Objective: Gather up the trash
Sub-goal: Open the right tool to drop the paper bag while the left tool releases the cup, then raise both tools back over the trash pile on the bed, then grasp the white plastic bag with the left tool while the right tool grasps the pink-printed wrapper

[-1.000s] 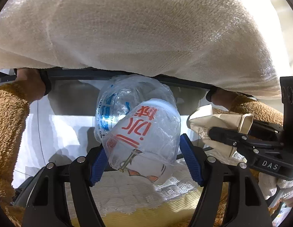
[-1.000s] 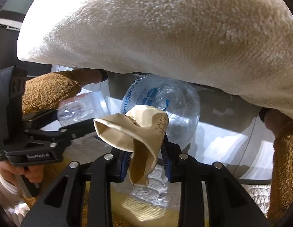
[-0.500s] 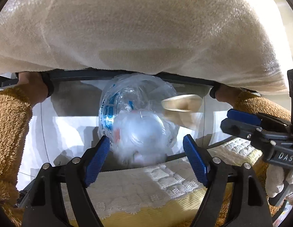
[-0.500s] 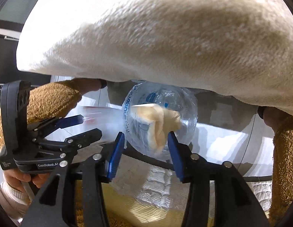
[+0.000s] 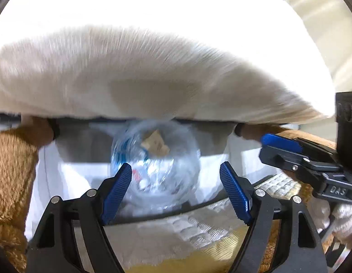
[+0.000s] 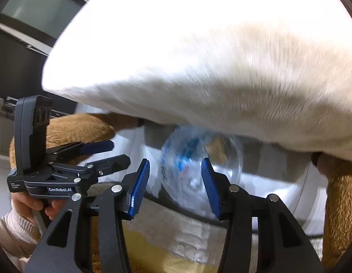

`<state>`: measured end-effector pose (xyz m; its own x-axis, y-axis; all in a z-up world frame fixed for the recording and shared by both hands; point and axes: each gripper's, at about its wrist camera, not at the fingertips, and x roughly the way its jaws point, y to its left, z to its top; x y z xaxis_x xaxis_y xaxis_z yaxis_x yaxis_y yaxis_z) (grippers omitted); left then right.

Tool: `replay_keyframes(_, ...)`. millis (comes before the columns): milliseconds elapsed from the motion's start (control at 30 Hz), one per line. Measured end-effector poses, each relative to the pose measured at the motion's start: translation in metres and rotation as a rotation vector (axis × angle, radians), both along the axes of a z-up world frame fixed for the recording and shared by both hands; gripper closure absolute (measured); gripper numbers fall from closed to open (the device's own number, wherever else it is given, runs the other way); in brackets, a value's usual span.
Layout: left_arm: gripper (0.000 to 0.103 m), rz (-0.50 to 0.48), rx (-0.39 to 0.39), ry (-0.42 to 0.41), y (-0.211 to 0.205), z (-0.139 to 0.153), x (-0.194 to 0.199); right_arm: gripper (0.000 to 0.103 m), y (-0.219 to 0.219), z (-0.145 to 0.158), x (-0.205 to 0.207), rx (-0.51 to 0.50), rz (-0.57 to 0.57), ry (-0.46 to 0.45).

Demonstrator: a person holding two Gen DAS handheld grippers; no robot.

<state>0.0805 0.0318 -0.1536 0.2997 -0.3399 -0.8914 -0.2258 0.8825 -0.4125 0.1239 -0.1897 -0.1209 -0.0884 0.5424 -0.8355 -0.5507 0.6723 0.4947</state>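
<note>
A clear plastic bag [image 5: 155, 166] with blue print lies in the white-lined bin [image 5: 69, 173] ahead, holding a clear plastic cup with red print and a crumpled beige paper [image 5: 155, 144]. It also shows in the right wrist view [image 6: 198, 166]. My left gripper [image 5: 176, 191] is open and empty, just in front of the bag. My right gripper [image 6: 174, 186] is open and empty too. The right gripper shows at the right of the left wrist view [image 5: 289, 152], the left gripper at the left of the right wrist view [image 6: 94, 157].
A person in a cream top [image 5: 153, 75] leans over the bin, brown fleece sleeves [image 5: 12, 166] on its rim at both sides. A white and yellow cloth [image 5: 176, 245] lies below the grippers. A dark window [image 6: 28, 22] is at the upper left.
Both grippers opened. The plastic cup dropped from the left gripper and the beige paper from the right gripper into the bag. Both grippers pulled back a little.
</note>
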Motion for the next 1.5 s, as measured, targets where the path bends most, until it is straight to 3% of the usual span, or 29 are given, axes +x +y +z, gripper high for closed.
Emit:
replay_keyframes(67, 0.025, 0.005, -0.041, -0.079, 0.005, 0.015, -0.004, 0.055, -0.006, 0.015, -0.001, 0.081, 0.004, -0.035)
replay_keyframes(167, 0.025, 0.025, -0.072, -0.218, 0.013, 0.041, -0.011, 0.055, -0.015, 0.047, -0.004, 0.185, 0.006, -0.16)
replay_keyframes(300, 0.025, 0.046, -0.03, -0.379, 0.022, 0.075, -0.016, 0.055, -0.023, 0.083, -0.004, 0.244, 0.003, -0.342)
replay_keyframes(400, 0.025, 0.05, -0.011, -0.46, 0.026, 0.095, -0.014, 0.055, -0.028, 0.097, 0.01, 0.255, -0.042, -0.4)
replay_keyframes(500, 0.025, 0.035, 0.056, -0.515, 0.027, 0.113, -0.009, 0.055, -0.029, 0.11, 0.027, 0.248, -0.067, -0.445)
replay_keyframes(833, 0.025, -0.041, 0.186, -0.568, 0.036, 0.155, 0.022, 0.054, -0.008, 0.129, 0.078, 0.182, -0.026, -0.545)
replay_keyframes(1000, 0.025, -0.077, 0.223, -0.591, 0.044, 0.165, 0.051, 0.048, 0.014, 0.131, 0.098, 0.159, 0.016, -0.603)
replay_keyframes(1067, 0.025, -0.084, 0.238, -0.593, 0.048, 0.165, 0.062, 0.047, 0.023, 0.131, 0.105, 0.14, 0.034, -0.641)
replay_keyframes(1200, 0.025, -0.14, 0.292, -0.591, 0.049, 0.156, 0.09, 0.03, 0.035, 0.125, 0.13, 0.127, 0.028, -0.642)
replay_keyframes(1267, 0.025, -0.172, 0.319, -0.583, 0.048, 0.151, 0.104, 0.03, 0.039, 0.124, 0.14, 0.122, 0.026, -0.646)
replay_keyframes(1500, 0.025, -0.227, 0.311, -0.544, 0.056, 0.131, 0.146, 0.027, 0.061, 0.108, 0.164, 0.096, 0.099, -0.641)
